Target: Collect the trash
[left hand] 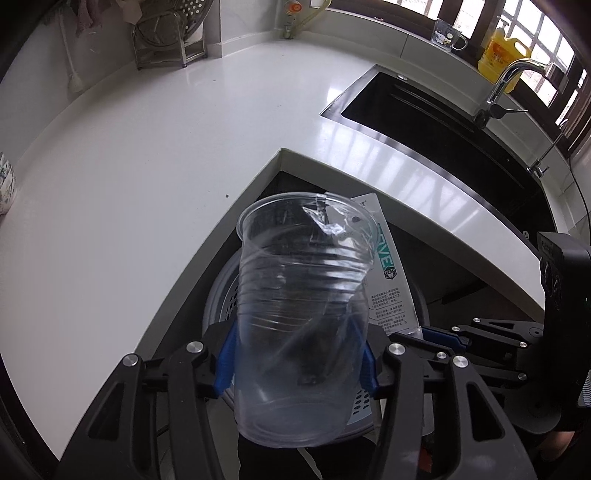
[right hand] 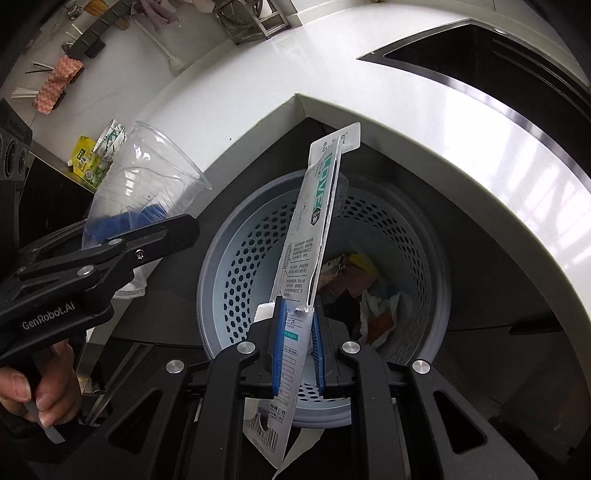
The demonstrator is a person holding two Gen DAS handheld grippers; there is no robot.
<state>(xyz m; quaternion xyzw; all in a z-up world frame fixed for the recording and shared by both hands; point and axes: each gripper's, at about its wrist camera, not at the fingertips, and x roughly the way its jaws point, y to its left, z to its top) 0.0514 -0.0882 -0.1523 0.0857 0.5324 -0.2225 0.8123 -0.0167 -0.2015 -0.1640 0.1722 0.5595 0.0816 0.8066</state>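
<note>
My left gripper [left hand: 295,356] is shut on a clear plastic cup [left hand: 303,310], held with its mouth forward above the grey perforated trash basket [left hand: 223,291]. The cup also shows in the right wrist view [right hand: 147,184], left of the basket. My right gripper [right hand: 297,343] is shut on a long white toothbrush package [right hand: 314,236] with green lettering, held upright over the basket [right hand: 236,266]. The package shows in the left wrist view [left hand: 388,266] behind the cup. Crumpled wrappers and paper [right hand: 369,291] lie in the basket's bottom.
A white L-shaped countertop [left hand: 147,155] wraps around the basket's corner. A black sink [left hand: 424,122] with a chrome faucet [left hand: 506,85] lies far right. A yellow bottle [left hand: 502,55] and a glass [left hand: 445,35] stand on the sill. More wrappers [right hand: 92,158] lie on the counter's left.
</note>
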